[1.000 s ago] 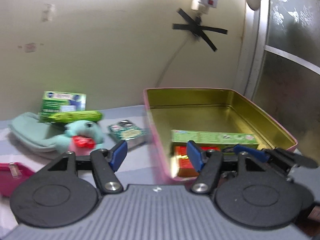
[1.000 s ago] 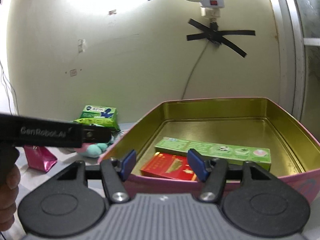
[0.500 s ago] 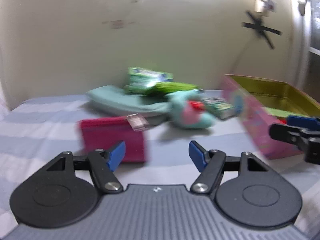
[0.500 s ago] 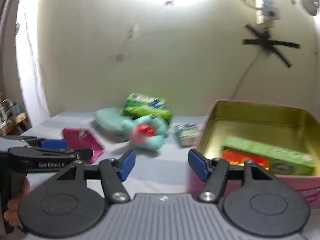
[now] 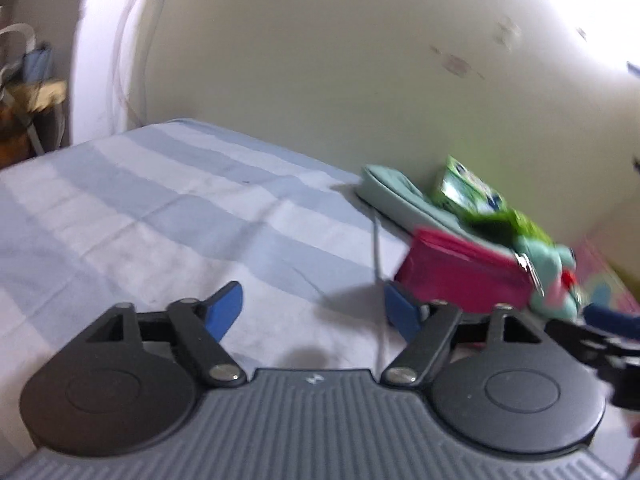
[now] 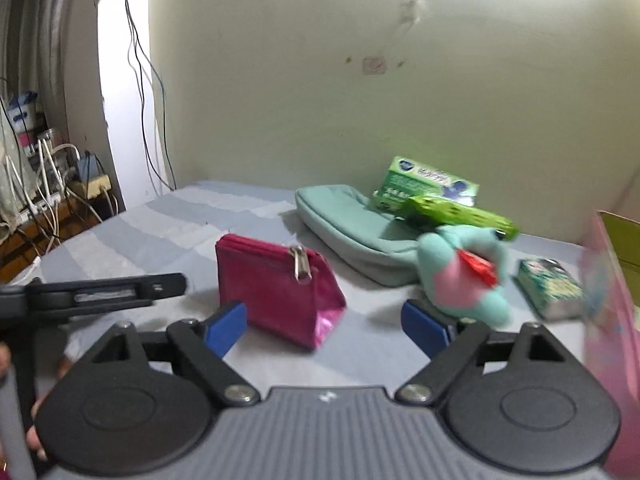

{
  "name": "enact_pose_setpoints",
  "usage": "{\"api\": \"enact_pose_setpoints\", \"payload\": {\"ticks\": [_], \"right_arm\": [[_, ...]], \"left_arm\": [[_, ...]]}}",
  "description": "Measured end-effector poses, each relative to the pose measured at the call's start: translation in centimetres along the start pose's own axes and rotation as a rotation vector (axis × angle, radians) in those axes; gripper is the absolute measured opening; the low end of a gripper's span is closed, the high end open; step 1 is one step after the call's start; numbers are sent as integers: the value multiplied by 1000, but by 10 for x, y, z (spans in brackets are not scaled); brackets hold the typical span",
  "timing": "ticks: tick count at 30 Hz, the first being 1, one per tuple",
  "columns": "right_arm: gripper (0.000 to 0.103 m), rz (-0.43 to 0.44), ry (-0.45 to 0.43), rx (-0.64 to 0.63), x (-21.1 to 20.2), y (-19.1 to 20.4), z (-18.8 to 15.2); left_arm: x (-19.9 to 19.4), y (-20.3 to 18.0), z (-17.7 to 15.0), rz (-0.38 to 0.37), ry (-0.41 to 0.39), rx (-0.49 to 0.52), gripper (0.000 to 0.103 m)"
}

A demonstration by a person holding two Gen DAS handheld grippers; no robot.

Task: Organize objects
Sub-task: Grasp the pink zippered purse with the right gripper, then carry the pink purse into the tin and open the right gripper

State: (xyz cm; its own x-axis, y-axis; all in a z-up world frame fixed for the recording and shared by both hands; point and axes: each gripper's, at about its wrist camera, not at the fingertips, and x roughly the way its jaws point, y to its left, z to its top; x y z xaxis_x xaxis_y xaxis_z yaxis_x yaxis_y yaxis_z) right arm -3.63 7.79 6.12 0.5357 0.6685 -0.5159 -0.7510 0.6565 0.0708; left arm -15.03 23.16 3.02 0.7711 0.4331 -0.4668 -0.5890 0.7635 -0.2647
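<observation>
Striped bedsheet carries a magenta pouch standing before the right claw, both claws' jaws just widened and empty, left claw alongside, probably to seize it.

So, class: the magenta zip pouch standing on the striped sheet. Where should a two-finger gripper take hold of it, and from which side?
Grip the magenta pouch across its narrow zipped top ridge, coming from above and in front. It stands upright like a tent, wide at the base and thin at the top, so the open right gripper, already facing it, would likely span the ridge. Avoid the dangling zip pull.
</observation>
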Motion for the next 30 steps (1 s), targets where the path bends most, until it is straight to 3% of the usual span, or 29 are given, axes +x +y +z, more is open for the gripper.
{"api": "enact_pose_setpoints", "payload": {"ticks": [1, 4, 5, 6, 9, 16, 23, 27, 30], "right_arm": [[80, 14, 22, 13, 10, 1, 4], [53, 53, 90, 54, 37, 4, 8], [36, 54, 102, 58, 44, 5, 8], [26, 65, 110, 66, 49, 5, 7], [12, 103, 100, 106, 48, 2, 3], [10, 91, 110, 124, -12, -20, -31], [11, 41, 104, 141, -114, -67, -82], [16, -24, 97, 141, -158, -88, -107], [21, -157, 63, 156, -184, -104, -121]], "left_arm": [[0, 4, 1, -10, -1, -22, 81], [2, 7, 2, -30, 5, -56, 81], [3, 7, 2, -38, 9, -59, 81], [3, 8, 2, -41, 10, -60, 81], [3, 6, 1, -53, 12, -53, 81], [0, 1, -4, -88, 10, 2, 81], [-8, -33, -15, -210, 31, 216, 89], [-19, -63, -25, -402, 131, 227, 89], [-37, -96, -38, -535, 131, 281, 89]]}}
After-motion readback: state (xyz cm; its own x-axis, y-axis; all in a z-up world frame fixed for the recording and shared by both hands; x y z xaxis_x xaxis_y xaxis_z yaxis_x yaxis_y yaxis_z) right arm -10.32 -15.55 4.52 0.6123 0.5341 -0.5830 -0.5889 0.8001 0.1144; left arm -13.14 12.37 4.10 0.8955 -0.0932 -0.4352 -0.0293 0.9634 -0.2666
